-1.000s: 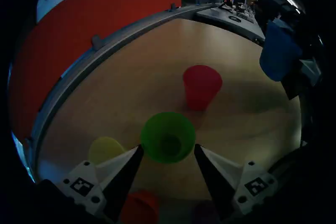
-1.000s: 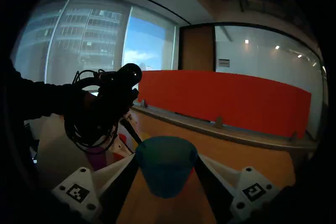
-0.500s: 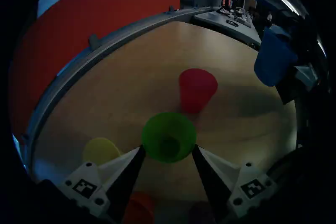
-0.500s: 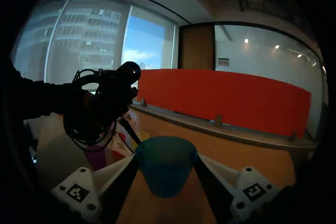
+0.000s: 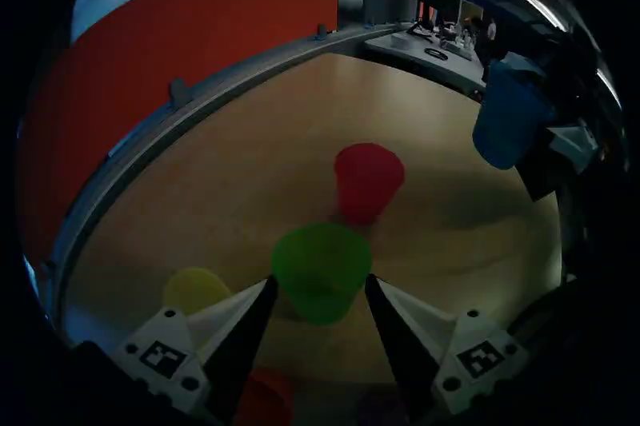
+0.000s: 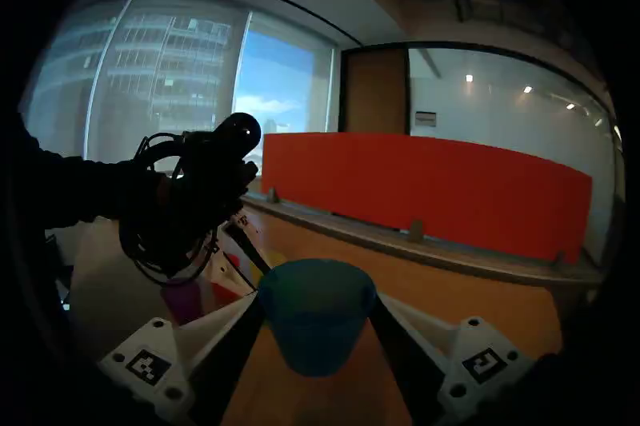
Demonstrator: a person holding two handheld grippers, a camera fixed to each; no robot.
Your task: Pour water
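**Left gripper view.** At 7 o'clock, the base of the yellow cup (image 5: 194,288) lies behind a finger (image 5: 216,316) of the left gripper (image 5: 318,282). At 6 o'clock, an orange cup (image 5: 266,400) is cut off by the edge. The contents of the green cup (image 5: 322,270) cannot be told.

**Right gripper view.** At 9 o'clock, a hand (image 6: 164,190) and cables (image 6: 160,260) mask that gripper's body. The interior of the blue cup (image 6: 316,334) is too dim to read.
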